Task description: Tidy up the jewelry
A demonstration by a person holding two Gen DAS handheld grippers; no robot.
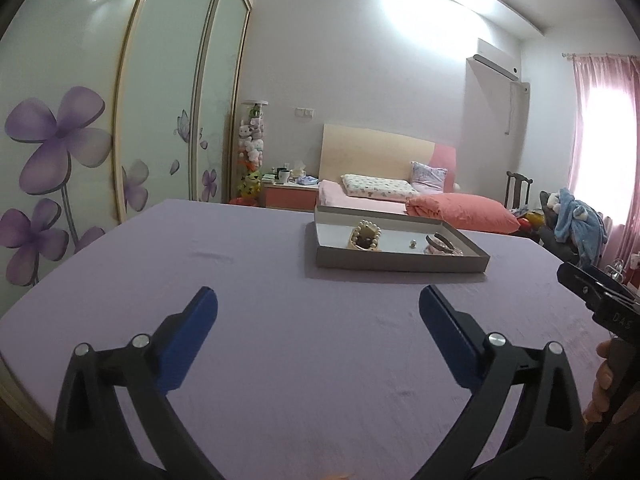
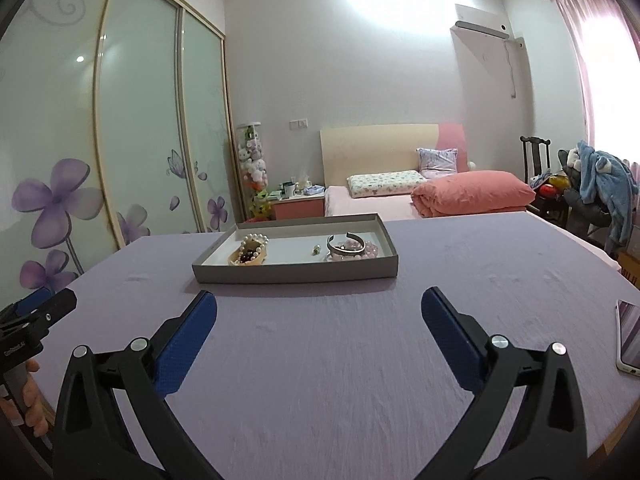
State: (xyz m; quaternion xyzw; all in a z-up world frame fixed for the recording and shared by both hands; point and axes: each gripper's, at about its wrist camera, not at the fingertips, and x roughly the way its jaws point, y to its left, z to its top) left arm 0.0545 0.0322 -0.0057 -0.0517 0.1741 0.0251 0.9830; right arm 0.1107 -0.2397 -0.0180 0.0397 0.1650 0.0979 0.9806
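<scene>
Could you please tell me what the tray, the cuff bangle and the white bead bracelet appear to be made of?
Tray: probably matte grey cardboard, with thin folded walls and a pale inside.
Cuff bangle: likely polished metal, a silvery open band with a sheen.
White bead bracelet: pearl-like beads, round and glossy; real or imitation cannot be told.

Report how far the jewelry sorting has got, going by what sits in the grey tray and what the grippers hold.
Done: the grey tray already holds a pearl bracelet, a metal cuff, pink beads and one small piece. In hand: nothing; the left gripper and right gripper are both open and empty, short of the tray. Left: no jewelry shows loose on the purple cloth, so little seems to remain.
</scene>
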